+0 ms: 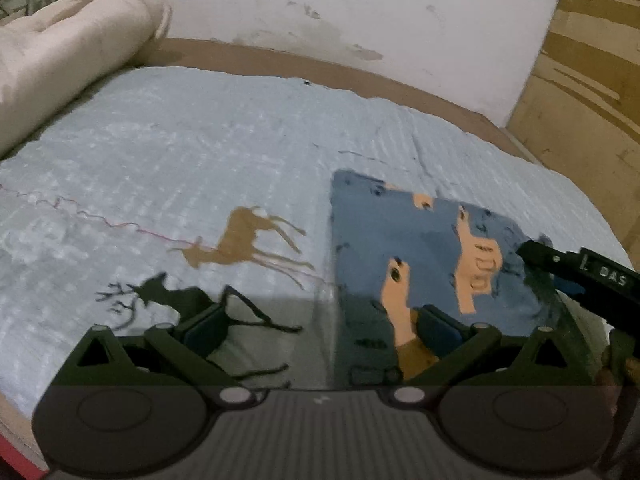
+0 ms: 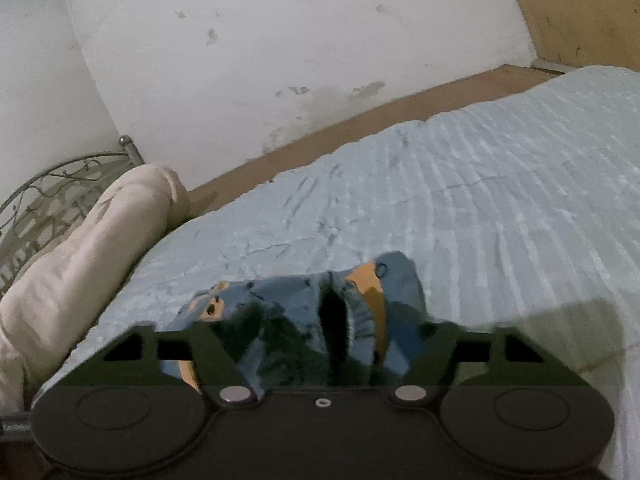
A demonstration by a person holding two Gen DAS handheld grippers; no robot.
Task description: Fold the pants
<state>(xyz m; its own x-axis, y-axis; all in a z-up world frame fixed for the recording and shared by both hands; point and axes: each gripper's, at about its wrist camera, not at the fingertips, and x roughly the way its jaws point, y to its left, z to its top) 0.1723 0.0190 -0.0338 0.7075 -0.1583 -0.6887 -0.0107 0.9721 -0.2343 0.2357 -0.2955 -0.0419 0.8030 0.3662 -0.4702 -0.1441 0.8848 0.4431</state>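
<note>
The pants lie on a bed with a pale blue blanket. They are blue with orange pictures on them. In the left wrist view they are on the right side of the bed, and they look like a small flat shape with straight edges on the far and left sides. So it seems most of the folding is done.

The left gripper has its two fingers wide apart. Nothing is between them. One finger is over the blanket, near a brown deer picture, and the other is over the near edge of the pants. It does not hold the cloth.

The right gripper is right at the pants. In its own view the cloth is bunched up and lifted between its two fingers, with a dark fold in the middle. Whether the fingers press on the cloth or only stand around it cannot be told, because the picture is blurry there.

A rolled cream blanket sits at the far left of the bed, by the white wall.

What is left is likely small: lay down that bunched part, smooth it flat, and let go.
</note>
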